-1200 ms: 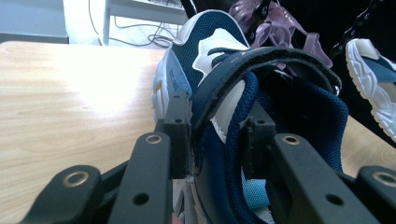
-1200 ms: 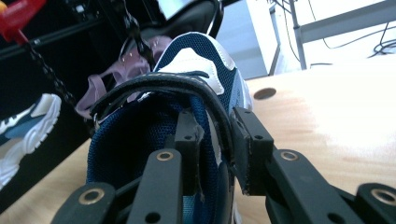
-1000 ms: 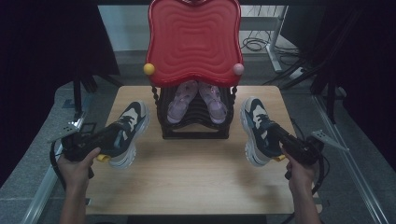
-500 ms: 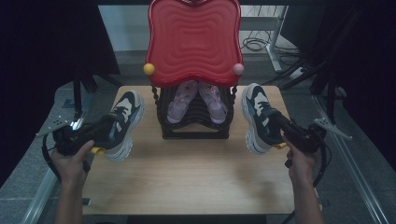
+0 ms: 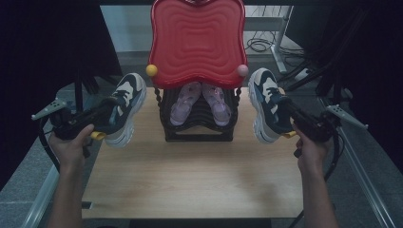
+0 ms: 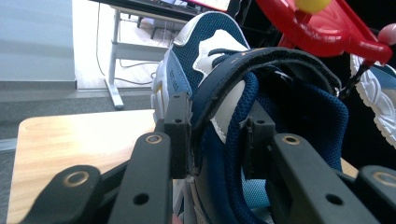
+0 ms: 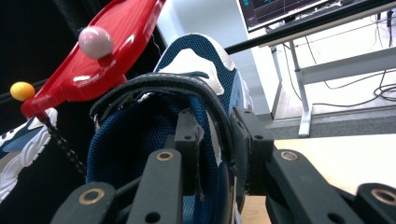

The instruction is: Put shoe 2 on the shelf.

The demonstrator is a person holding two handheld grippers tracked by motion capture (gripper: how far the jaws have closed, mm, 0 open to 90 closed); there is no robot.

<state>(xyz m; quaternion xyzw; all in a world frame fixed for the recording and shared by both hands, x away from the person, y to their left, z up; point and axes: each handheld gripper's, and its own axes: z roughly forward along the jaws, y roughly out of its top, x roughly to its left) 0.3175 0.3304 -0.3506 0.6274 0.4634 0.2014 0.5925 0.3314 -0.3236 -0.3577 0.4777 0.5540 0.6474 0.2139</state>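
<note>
Gripping sneakers (image 5: 124, 107), pink pair (image 5: 199, 102) half-hidden under red tray (image 5: 197, 40)

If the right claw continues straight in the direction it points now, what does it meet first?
Probably the red wavy plastic tray on top of the black shoe rack. The right claw, shut on the blue-and-white sneaker, points up-left toward its pink ball corner; depth is unclear.

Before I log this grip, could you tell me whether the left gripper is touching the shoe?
Touching. The left gripper view shows the left gripper with its jaws pinching the collar of the blue shoe.
</note>
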